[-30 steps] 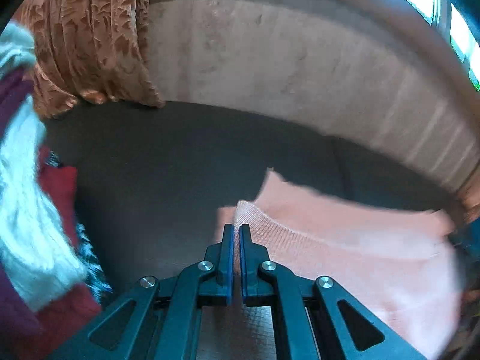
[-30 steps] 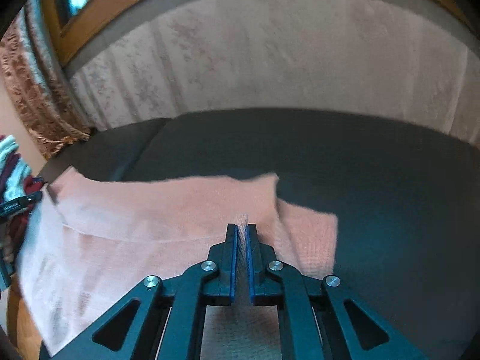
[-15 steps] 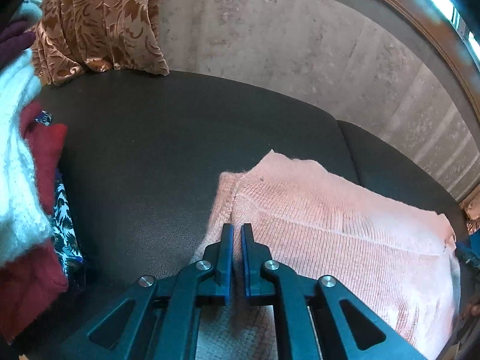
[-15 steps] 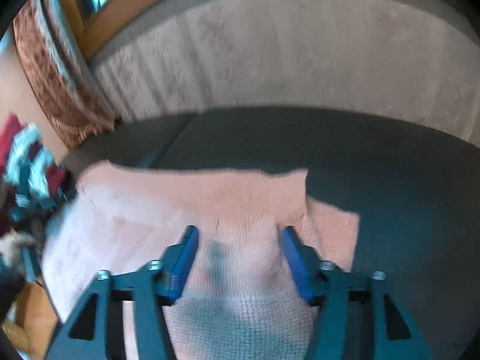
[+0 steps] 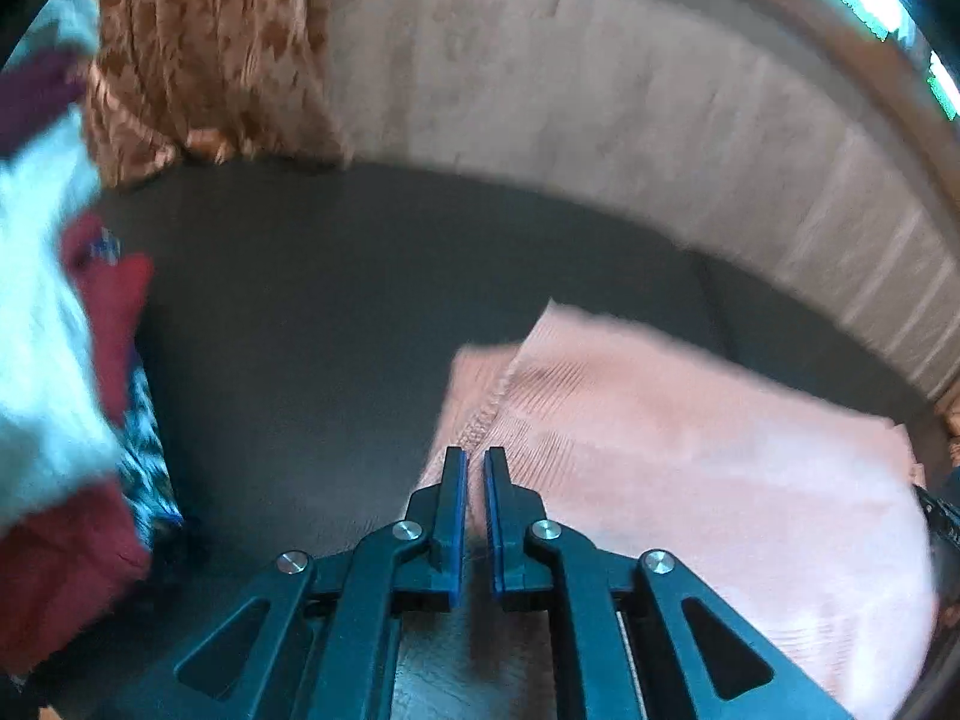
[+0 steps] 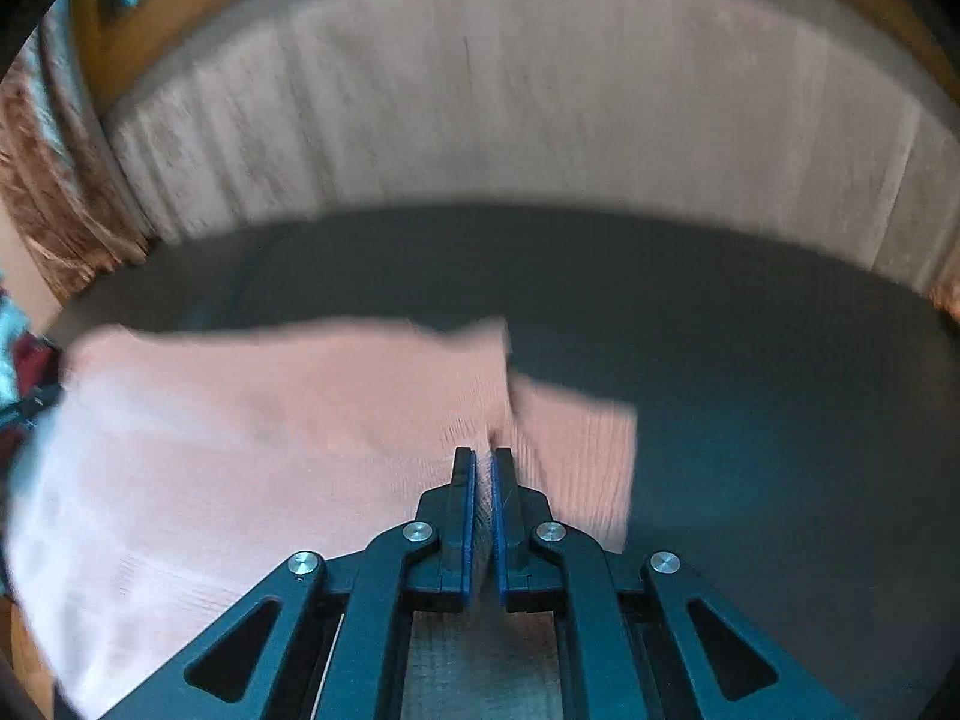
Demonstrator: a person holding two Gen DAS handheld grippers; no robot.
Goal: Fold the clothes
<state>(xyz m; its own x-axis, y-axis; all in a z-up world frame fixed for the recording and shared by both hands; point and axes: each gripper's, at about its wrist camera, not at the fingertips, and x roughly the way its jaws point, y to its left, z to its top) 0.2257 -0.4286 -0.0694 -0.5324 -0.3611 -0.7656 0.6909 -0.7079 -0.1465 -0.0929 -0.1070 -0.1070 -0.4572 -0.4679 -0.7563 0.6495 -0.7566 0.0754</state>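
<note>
A pink knit sweater [image 5: 690, 450] lies on the dark sofa seat [image 5: 360, 312], folded over itself. My left gripper [image 5: 471, 456] is shut on the sweater's left edge near a seam. In the right wrist view the same sweater [image 6: 270, 420] spreads to the left, with a narrow part sticking out on the right. My right gripper [image 6: 483, 456] is shut on the sweater's right edge, cloth pinched between the blue pads. Both views are motion-blurred.
A heap of other clothes [image 5: 54, 360], white, dark red and patterned, sits at the left of the seat. A brown patterned cushion [image 5: 210, 48] leans on the pale sofa back [image 5: 600, 120]. The sofa back [image 6: 510, 102] runs behind the seat [image 6: 750, 390].
My right gripper opened half a second ago and has shut again on the sweater's edge. My left gripper has stayed shut on the sweater; both views have shifted.
</note>
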